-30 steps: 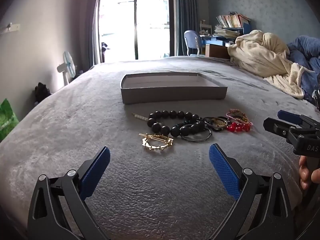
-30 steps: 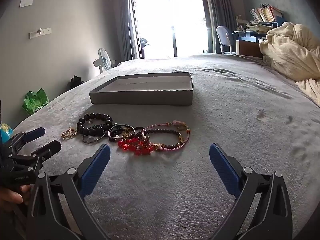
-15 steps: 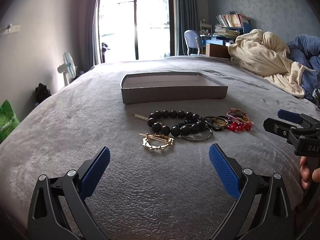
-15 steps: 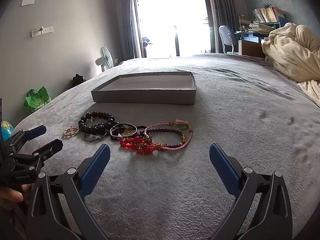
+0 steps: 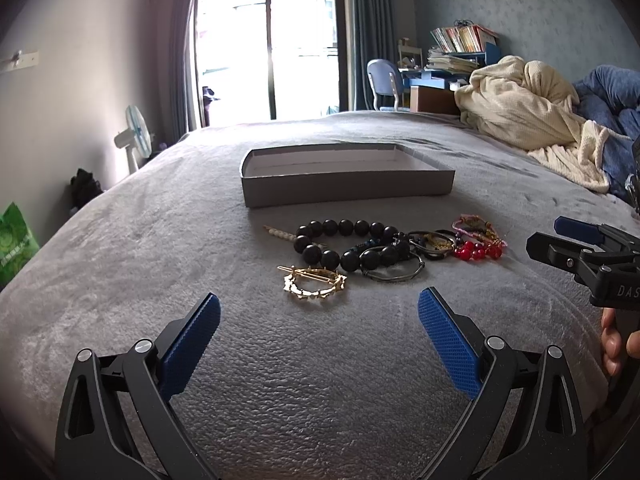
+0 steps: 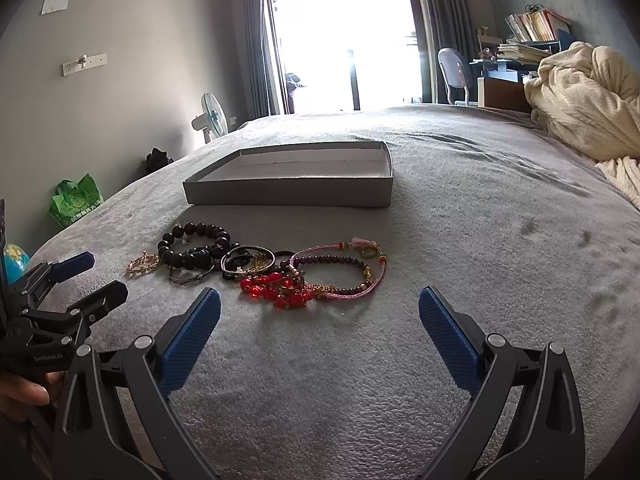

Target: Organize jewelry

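Nearing red bead bracelet point(image 6: 276, 290), right gripper point(image 6: 319, 312)

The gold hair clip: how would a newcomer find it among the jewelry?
Start at the grey box on the bed; the jewelry lies in front of it. The gold hair clip sits nearest the left gripper, beside the black bead bracelet: the only all-gold ring, crossed by a pin.

One grey box point(image 5: 348, 186), one gold hair clip point(image 5: 314, 282), one black bead bracelet point(image 5: 344, 244), one red bead bracelet point(image 6: 276, 292), one pink cord bracelet point(image 6: 340, 270), two hand-held grippers: left hand-held gripper point(image 5: 318, 330), right hand-held gripper point(image 6: 320, 330)
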Action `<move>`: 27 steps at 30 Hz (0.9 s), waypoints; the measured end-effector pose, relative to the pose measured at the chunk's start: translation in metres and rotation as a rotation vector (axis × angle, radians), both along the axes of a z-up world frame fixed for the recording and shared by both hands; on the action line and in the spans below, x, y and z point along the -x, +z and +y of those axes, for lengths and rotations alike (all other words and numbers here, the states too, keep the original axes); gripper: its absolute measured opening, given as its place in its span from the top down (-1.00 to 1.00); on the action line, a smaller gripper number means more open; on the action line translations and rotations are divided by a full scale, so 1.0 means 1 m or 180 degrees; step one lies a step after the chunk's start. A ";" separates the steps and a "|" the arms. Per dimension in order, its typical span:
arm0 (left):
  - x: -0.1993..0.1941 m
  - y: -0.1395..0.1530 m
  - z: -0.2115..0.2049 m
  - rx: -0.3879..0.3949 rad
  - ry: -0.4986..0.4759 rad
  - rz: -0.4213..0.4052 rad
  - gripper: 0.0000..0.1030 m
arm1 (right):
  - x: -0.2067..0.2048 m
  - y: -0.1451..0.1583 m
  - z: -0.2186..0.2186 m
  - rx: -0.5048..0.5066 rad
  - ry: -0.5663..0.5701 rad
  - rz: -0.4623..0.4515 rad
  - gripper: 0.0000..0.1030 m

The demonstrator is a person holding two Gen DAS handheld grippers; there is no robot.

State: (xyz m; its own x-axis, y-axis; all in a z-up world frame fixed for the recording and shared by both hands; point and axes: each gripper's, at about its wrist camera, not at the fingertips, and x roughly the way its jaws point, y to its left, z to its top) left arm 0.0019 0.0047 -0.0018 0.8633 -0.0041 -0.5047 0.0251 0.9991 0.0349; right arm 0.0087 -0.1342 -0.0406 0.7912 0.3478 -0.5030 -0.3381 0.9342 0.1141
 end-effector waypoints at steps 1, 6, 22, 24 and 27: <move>0.000 0.000 0.000 -0.0001 0.0001 0.0001 -0.90 | 0.000 0.000 0.000 -0.0002 0.0000 0.0004 -0.90; 0.000 0.001 -0.001 -0.0015 -0.0020 -0.0007 -0.90 | -0.001 0.000 0.000 -0.0008 0.0007 0.0014 -0.90; 0.007 0.021 -0.003 0.0002 0.0095 -0.0169 -0.90 | 0.003 0.004 0.002 0.0005 0.0079 -0.0014 -0.90; 0.009 0.021 0.000 0.0039 0.0153 -0.0228 -0.90 | 0.004 0.005 0.005 0.0036 0.0105 -0.0035 -0.90; 0.010 0.023 0.004 0.0083 0.0212 -0.0290 -0.90 | 0.006 0.006 0.007 0.0052 0.0141 -0.0055 -0.90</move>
